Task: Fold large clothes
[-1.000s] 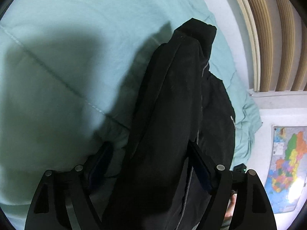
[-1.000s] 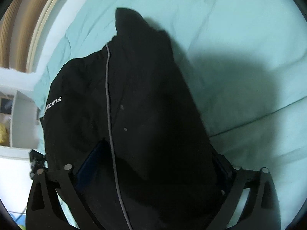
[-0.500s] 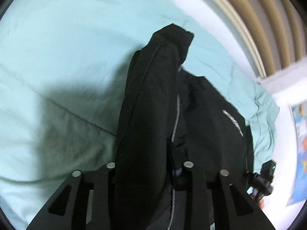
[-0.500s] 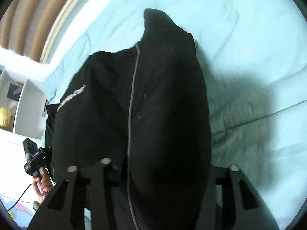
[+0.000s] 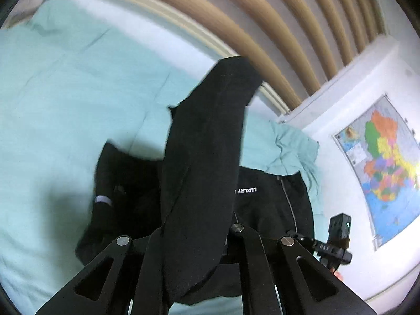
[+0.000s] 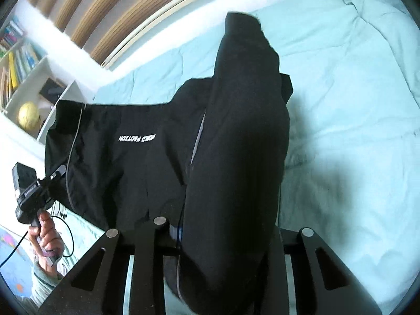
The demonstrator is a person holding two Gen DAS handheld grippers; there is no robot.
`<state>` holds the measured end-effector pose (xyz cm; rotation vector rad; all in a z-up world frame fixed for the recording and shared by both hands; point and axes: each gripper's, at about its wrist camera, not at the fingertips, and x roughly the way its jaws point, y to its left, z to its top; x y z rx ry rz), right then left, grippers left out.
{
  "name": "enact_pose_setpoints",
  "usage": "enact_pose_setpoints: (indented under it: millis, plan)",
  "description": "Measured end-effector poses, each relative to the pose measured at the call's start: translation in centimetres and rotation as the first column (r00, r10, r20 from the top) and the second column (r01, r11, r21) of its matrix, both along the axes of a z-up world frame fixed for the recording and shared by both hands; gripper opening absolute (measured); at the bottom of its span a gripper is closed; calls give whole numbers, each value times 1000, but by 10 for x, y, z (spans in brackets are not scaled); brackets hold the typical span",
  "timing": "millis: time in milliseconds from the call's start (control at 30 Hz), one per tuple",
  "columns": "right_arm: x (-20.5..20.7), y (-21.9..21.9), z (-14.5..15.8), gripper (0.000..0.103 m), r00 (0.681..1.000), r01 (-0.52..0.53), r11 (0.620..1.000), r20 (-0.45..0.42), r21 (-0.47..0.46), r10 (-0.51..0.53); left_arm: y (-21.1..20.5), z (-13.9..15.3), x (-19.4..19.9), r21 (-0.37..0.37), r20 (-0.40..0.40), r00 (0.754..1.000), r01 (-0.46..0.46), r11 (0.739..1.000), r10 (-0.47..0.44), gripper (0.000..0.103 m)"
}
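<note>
Left wrist view: the left gripper (image 5: 195, 246), wide apart a second ago, now pinches a thick fold of the black jacket (image 5: 204, 157), which rises ahead of the claw; the rest drapes below over the mint bedspread (image 5: 65, 99). Just right of the fold, white lettering (image 5: 245, 190) reads "LUXURY".

Right wrist view: the right gripper (image 6: 223, 229) has lifted too, its jaws closing on another jacket (image 6: 244, 131) fold. Mirrored lettering (image 6: 136, 138) sits left, seemingly "WORLD FACTION". Judged: garment raised for folding.
</note>
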<state>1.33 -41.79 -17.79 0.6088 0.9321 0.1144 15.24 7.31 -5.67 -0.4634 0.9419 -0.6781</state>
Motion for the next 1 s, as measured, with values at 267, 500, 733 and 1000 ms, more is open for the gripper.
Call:
enact_pose_setpoints:
  millis: [267, 500, 733, 1000]
  plan:
    - [7, -26, -35, 40, 984, 56, 997, -164, -45, -63, 9, -61, 58, 287, -90, 990, -81, 955, 111, 33]
    - [10, -48, -60, 57, 967, 100, 995, -237, 1, -97, 12, -103, 104, 256, -235, 967, -32, 966, 94, 77]
    - [25, -67, -115, 81, 947, 143, 975, -309, 170, -85, 8, -198, 142, 20, -550, 832, 93, 995, -67, 77]
    - [40, -69, -139, 72, 955, 103, 965, -295, 240, -28, -24, -197, 130, 39, -443, 887, 168, 985, -134, 47]
